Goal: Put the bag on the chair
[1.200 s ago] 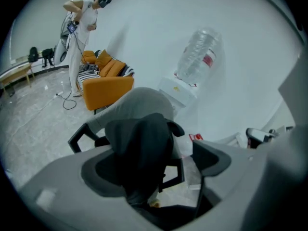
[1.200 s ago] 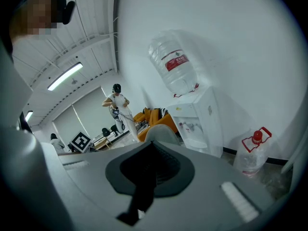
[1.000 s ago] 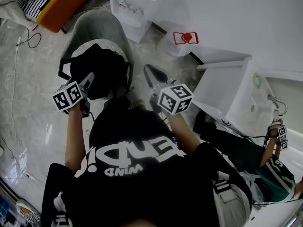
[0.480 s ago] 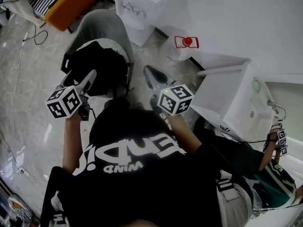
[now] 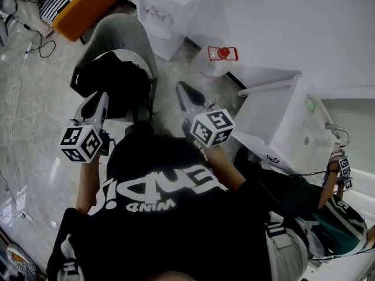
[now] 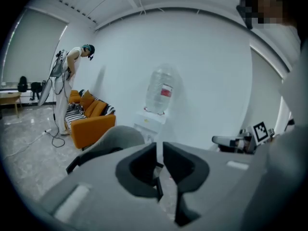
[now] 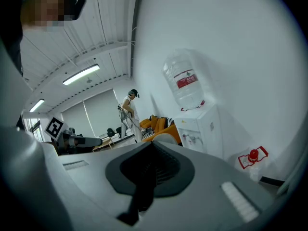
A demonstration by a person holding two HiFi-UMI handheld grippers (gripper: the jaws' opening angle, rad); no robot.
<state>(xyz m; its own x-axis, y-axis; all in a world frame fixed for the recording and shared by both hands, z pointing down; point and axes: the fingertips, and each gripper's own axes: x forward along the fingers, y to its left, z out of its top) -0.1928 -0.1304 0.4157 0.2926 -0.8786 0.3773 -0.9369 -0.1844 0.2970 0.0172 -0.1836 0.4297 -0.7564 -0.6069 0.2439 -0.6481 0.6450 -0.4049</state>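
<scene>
The black bag point(image 5: 114, 84) lies on the seat of the grey chair point(image 5: 120, 31), seen in the head view just ahead of me. My left gripper point(image 5: 98, 98) hovers over the bag's near edge. Its jaws are closing, down to a thin slit with nothing between them point(image 6: 160, 146). The chair's grey back point(image 6: 115, 136) shows just beyond them. My right gripper point(image 5: 183, 88) is to the right of the chair, off the bag. It is shut and empty point(image 7: 151, 146).
A water dispenser point(image 5: 164, 4) stands against the wall behind the chair, with an orange sofa point(image 5: 88, 7) to its left. A white cabinet point(image 5: 281, 122) is at my right. A red-marked bottle point(image 5: 222, 53) and cables point(image 5: 35, 45) lie on the floor. Another person point(image 5: 331, 215) crouches at the lower right.
My left gripper has drawn back from the bag toward me, and its jaws have come together. The bag stays on the chair. The right gripper has barely moved.
</scene>
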